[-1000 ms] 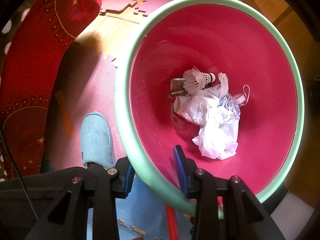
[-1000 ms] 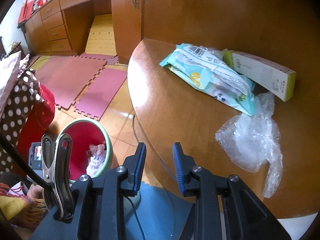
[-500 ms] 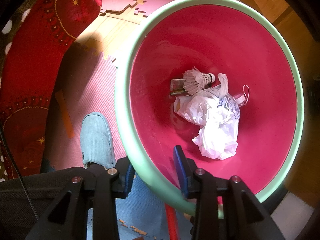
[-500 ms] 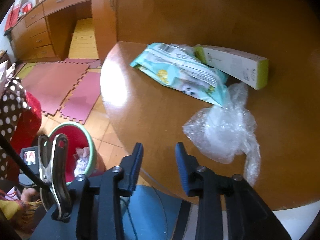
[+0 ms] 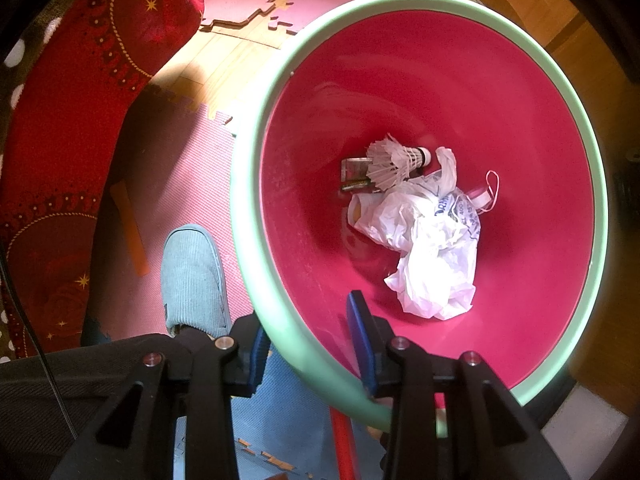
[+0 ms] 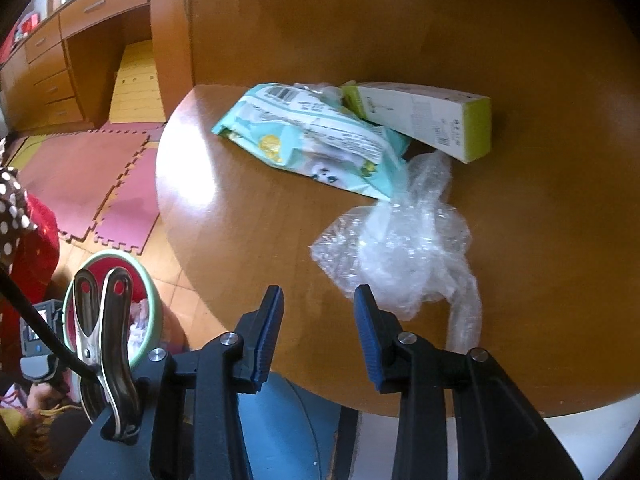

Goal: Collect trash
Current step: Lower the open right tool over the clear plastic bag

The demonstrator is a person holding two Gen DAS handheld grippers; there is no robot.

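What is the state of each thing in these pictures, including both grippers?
Left gripper: shut on the bin rim.
Trash bin: upright, partly filled.
White plastic bag: crumpled in the bin.
Shuttlecock: lying in the bin.
Right gripper: open, holding nothing.
Clear plastic wrap: crumpled on the table.
Teal package: lying flat.
Carton box: lying partly on the package.

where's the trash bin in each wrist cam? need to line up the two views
Left wrist: trash bin fills centre and right, the left gripper clamped on its near rim.
Right wrist: lower left, on the floor beside the table.
Shared landmark: the bin's pale green rim; also white plastic bag inside it.
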